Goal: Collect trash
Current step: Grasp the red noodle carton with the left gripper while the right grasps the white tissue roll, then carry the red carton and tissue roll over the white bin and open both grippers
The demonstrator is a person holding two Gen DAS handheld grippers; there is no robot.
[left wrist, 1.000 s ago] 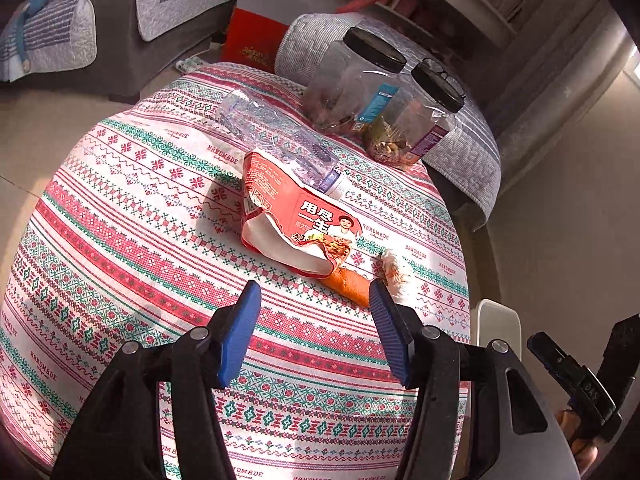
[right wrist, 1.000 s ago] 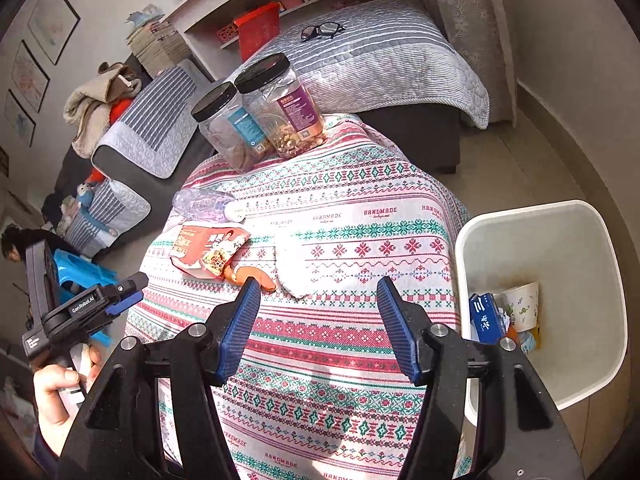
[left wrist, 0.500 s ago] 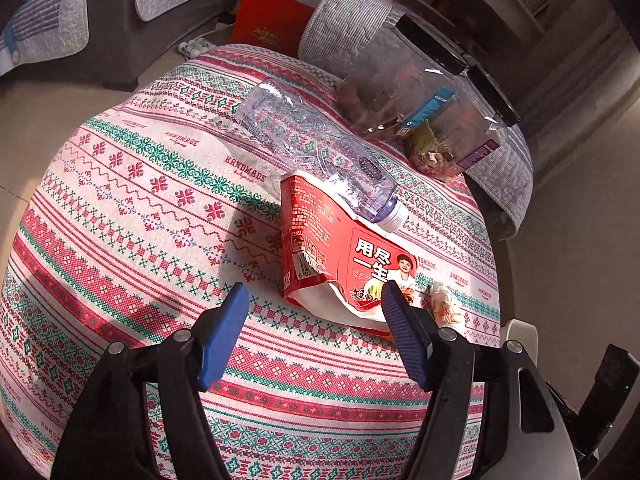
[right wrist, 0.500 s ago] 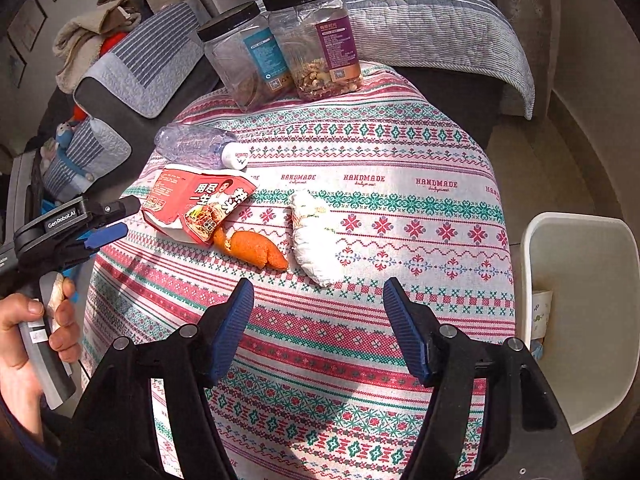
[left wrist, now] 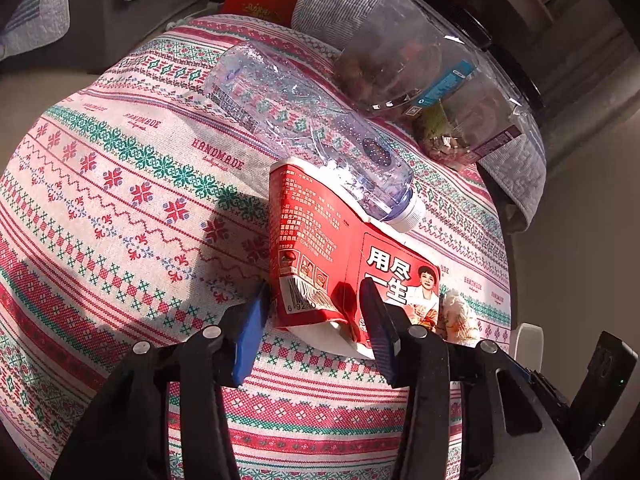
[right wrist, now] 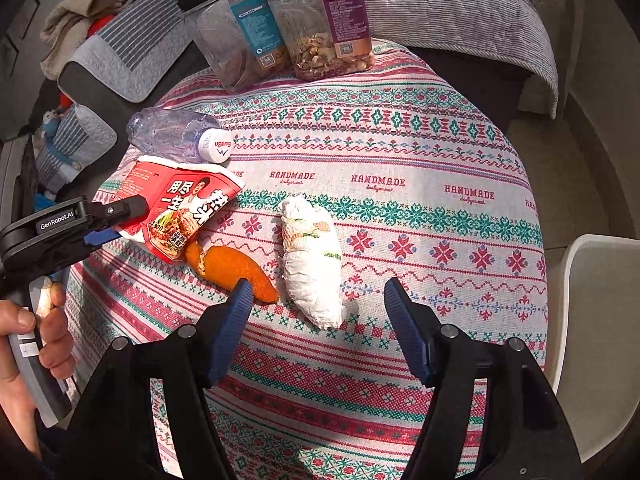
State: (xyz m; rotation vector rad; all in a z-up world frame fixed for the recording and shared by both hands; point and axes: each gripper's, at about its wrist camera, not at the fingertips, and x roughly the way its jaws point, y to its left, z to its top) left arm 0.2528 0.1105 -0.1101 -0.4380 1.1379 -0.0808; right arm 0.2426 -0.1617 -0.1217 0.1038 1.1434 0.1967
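A crushed red noodle cup [left wrist: 320, 240] lies on the patterned tablecloth [left wrist: 120, 200]; it also shows in the right wrist view [right wrist: 180, 200]. My left gripper [left wrist: 314, 316] is open, its jaws on either side of the cup's near edge. An empty clear bottle [left wrist: 304, 128] lies against the cup. An orange peel [right wrist: 236, 268] and a crumpled white tissue [right wrist: 312, 260] lie further right. My right gripper [right wrist: 318, 320] is open and empty, just short of the tissue.
Two black-lidded clear snack jars [right wrist: 280, 20] stand at the table's far edge. A white trash bin [right wrist: 596, 320] stands beside the table on the right. Grey-cushioned sofas [right wrist: 440, 4] surround the table.
My left gripper has moved forward until its jaws straddle the noodle cup's edge. My right gripper has moved forward and down toward the tissue and peel.
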